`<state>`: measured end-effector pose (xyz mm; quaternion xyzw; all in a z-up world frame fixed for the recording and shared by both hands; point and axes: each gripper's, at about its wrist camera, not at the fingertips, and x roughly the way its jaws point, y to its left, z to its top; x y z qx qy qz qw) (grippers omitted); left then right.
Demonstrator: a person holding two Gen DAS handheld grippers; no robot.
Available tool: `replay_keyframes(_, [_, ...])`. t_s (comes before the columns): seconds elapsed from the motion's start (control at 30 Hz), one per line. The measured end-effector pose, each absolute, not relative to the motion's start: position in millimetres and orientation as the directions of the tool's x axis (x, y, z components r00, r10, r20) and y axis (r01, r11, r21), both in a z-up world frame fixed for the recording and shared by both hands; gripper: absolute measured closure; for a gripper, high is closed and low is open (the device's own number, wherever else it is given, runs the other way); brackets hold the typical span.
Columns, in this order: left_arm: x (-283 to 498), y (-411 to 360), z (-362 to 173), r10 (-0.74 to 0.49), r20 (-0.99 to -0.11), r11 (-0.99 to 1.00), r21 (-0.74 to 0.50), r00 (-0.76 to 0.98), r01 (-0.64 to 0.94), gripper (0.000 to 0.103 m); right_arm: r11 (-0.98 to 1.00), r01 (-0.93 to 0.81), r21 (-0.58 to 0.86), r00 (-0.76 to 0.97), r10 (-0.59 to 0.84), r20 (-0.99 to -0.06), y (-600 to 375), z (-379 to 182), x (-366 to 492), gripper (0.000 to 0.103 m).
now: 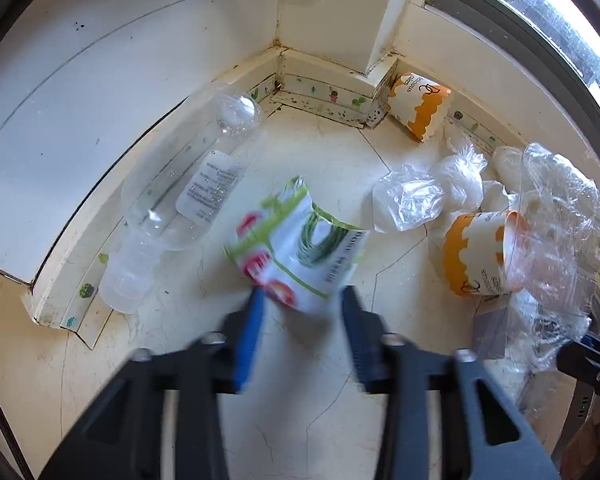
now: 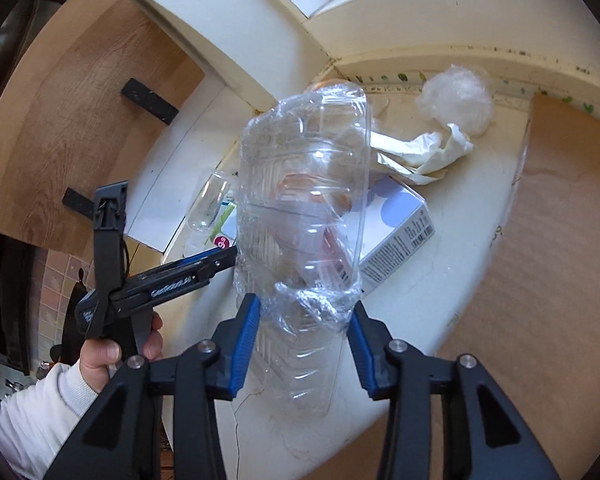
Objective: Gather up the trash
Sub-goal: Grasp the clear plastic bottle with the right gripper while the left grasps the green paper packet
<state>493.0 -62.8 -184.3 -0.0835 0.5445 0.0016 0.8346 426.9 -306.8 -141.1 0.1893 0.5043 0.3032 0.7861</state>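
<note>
Trash, scattered on a cream floor (image 1: pixel 320 152) in a corner below a window (image 1: pixel 540 20):

- Printed wrapper (image 1: pixel 300 248), white with green and red, lying crumpled mid-floor. Left tongs (image 1: pixel 300 300) stand astride its near edge; the picture is blurred there, so the blue pads appear to press on it, though contact is not certain.
- Clear plastic bottle (image 1: pixel 188 184), on its side along the skirting, cap end nearest the camera, just left of the wrapper.
- Paper cup, orange and white (image 1: pixel 420 106), tipped over against the far skirting.
- Second orange-and-white paper cup (image 1: pixel 476 252), on its side to the right, touching a pile of clear bags (image 1: pixel 432 192).
- Clear plastic clamshell box (image 2: pixel 304 208), wrapped in crinkled film, held up off the floor. Right tongs (image 2: pixel 304 312) grip its lower, film-wrapped end, one pad on each side.
- White carton with a barcode (image 2: pixel 400 240), on the floor behind the clamshell.
- Crumpled white paper (image 2: pixel 420 152) and a wad of clear film (image 2: pixel 456 100), near the far skirting.
- Brown cardboard sheet (image 2: pixel 560 240), flat at the right.
- Person's hand (image 2: pixel 112 352), in a white sleeve, holding the left tool's handle.
</note>
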Motion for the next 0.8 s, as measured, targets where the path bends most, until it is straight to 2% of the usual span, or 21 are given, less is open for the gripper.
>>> replay_keyframes(0.13, [489.7, -64.5, -181.4, -0.098, -0.897, 0.986, -0.146, 0.431, -0.082, 0.096, 0.733, -0.295, 0.613, 0.337, 0.680, -0.652, -309.3, -129.7, 412.8, 0.067])
replay_keyframes(0.23, [484.0, -68.4, -176.4, -0.105, -0.886, 0.987, -0.150, 0.452, -0.065, 0.099, 0.725, -0.296, 0.621, 0.338, 0.688, -0.642, -305.4, -126.8, 406.7, 0.068])
replay_keyframes(0.43, [454.1, -73.2, -156.9, -0.143, -0.860, 0.983, -0.181, 0.489, -0.030, 0.101, 0.714, -0.324, 0.621, 0.362, 0.700, -0.616, -296.6, -112.2, 387.8, 0.076])
replay_keyframes(0.47, [449.3, -73.7, -154.4, -0.146, -0.859, 0.983, -0.181, 0.491, -0.024, 0.101, 0.708, -0.329, 0.624, 0.364, 0.705, -0.608, -293.7, -109.3, 385.8, 0.079])
replay_keyframes(0.53, [432.4, -74.2, -146.4, -0.156, -0.856, 0.983, -0.183, 0.493, -0.006, 0.101, 0.703, -0.335, 0.627, 0.367, 0.710, -0.601, -292.9, -103.4, 377.6, 0.092])
replay_keyframes(0.8, [356.0, -64.0, -119.9, -0.196, -0.849, 0.978, -0.208, 0.491, 0.031, 0.101, 0.701, -0.324, 0.635, 0.364, 0.712, -0.600, -285.6, -95.8, 354.6, 0.092])
